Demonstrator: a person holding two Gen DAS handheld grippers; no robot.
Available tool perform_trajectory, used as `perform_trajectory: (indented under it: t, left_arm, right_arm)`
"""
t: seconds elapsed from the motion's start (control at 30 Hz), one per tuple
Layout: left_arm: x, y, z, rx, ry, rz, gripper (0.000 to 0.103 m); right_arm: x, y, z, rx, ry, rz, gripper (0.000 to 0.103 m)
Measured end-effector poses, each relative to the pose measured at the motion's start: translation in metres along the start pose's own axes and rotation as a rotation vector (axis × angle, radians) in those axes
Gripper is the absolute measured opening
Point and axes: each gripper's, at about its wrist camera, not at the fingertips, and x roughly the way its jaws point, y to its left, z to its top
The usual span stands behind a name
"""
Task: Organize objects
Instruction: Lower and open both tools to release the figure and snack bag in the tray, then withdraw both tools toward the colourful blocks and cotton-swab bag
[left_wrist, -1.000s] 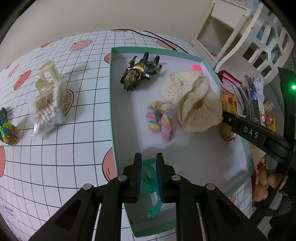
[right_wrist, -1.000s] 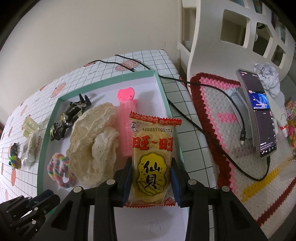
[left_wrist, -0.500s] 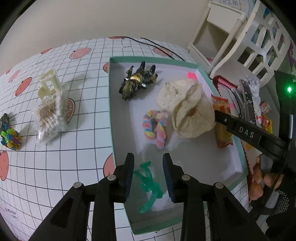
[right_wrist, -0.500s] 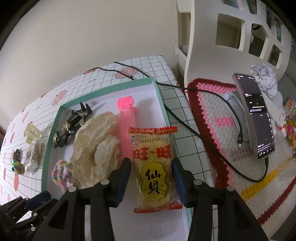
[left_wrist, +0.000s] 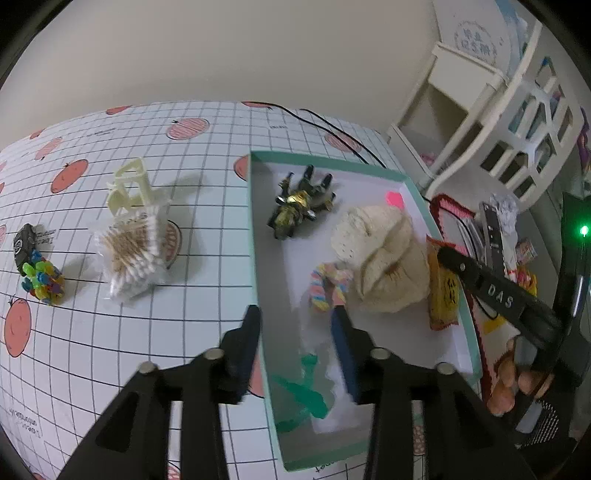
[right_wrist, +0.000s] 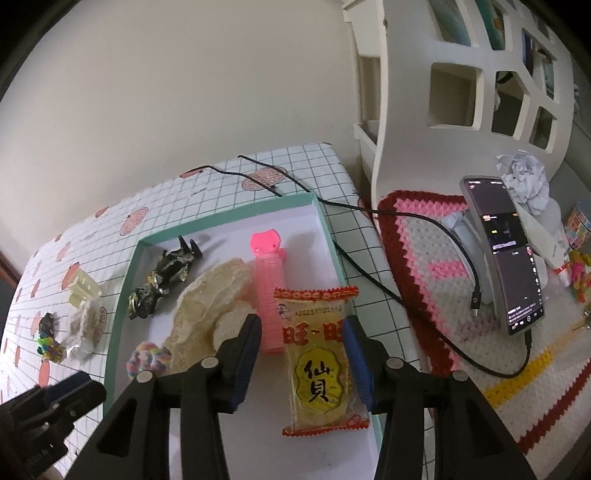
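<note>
On the gridded tabletop (left_wrist: 207, 288) left of the teal-rimmed tray (left_wrist: 254, 236) lies a crinkly bag of cotton swabs (left_wrist: 129, 254). The left hand-held gripper (left_wrist: 295, 325) gapes wide, empty, straddling the tray's left rim above a green plastic piece (left_wrist: 306, 391). The right hand-held gripper (right_wrist: 301, 334) stands spread, gripping nothing, around a glossy snack packet (right_wrist: 317, 362) at the tray's right edge.

Left gripper (left_wrist: 295, 325): jaws spread wide, nothing between them, fingers pointing forward and down.
Right gripper (right_wrist: 302, 334): jaws parted, gripping nothing (blue pads face inward on both fingers).
Right hand (left_wrist: 517, 376): fingers curled round the right gripper's handle, seen at the left view's right edge.
Left hand: not in view.
</note>
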Motion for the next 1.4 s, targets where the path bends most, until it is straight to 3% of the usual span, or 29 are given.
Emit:
perform_trajectory:
  t: [0.27,0.37,0.53,0.77,0.97,1.03,1.4]
  left_arm:
    - [0.001,0.015,0.002,-0.03,-0.009,0.043,0.06]
    - [0.001,0.02,0.002,-0.036,-0.02,0.057,0.071]
    - [0.0,0.024,0.003,-0.047,-0.035,0.065,0.082]
    - [-0.002,0.028,0.003,-0.051,-0.061,0.076,0.094]
    - [-0.004,0.032,0.004,-0.061,-0.085,0.096,0.096]
    - [-0.005,0.033,0.004,-0.064,-0.092,0.102,0.101]
    - [-0.006,0.034,0.004,-0.071,-0.12,0.125,0.103]
  right_arm:
    - [-0.001,0.005,-0.002,-0.025,-0.005,0.014,0.05]
    - [0.0,0.008,-0.003,-0.04,-0.008,0.012,0.066]
    - [0.0,0.012,-0.004,-0.057,-0.007,0.027,0.076]
    - [0.001,0.02,-0.006,-0.096,-0.006,0.028,0.082]
    - [0.001,0.024,-0.007,-0.111,-0.011,0.029,0.093]
    - [0.002,0.024,-0.006,-0.112,-0.01,0.031,0.097]
    - [0.003,0.026,-0.007,-0.109,-0.016,0.028,0.103]
